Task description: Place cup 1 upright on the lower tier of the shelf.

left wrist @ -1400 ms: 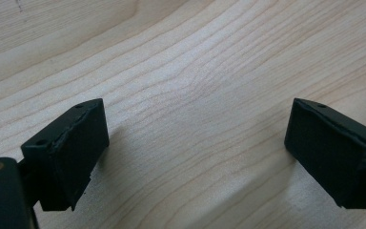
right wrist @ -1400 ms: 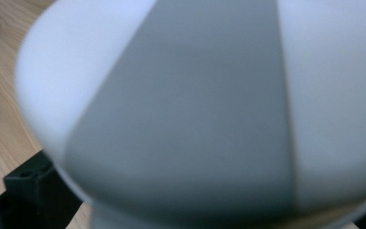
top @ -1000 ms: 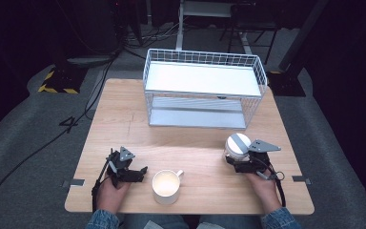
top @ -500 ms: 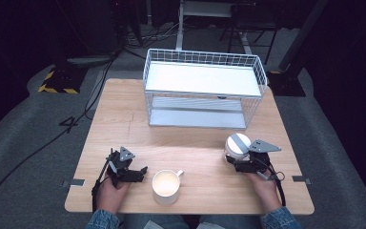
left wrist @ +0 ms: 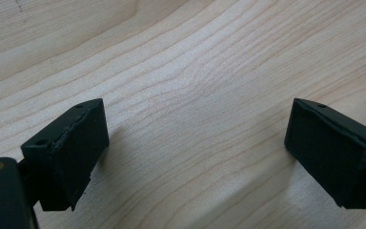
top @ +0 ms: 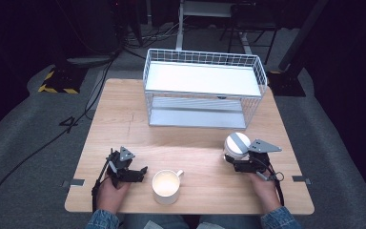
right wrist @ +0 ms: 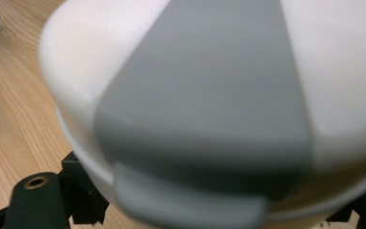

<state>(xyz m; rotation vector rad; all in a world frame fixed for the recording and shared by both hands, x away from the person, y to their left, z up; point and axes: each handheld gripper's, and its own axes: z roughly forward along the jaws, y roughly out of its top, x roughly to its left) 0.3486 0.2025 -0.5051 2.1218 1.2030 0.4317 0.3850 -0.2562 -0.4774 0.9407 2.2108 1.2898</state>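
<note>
Pale wooden bench on grey carpet, dark room behind with cables and a stand. At the far edge, a white wire basket, two-tiered, shelves bare. Near the front edge, a white mug, handle toward the right. Right hand-held gripper clenched on a white container with a grey-striped lid, right of the mug. Left hand-held gripper released, jaws wide over bare wood just left of the mug.

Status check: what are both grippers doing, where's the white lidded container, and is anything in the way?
Left gripper open, on bare table. Right gripper shut on white container with grey-striped lid. Mug sits between the hands; wire rack behind.
</note>
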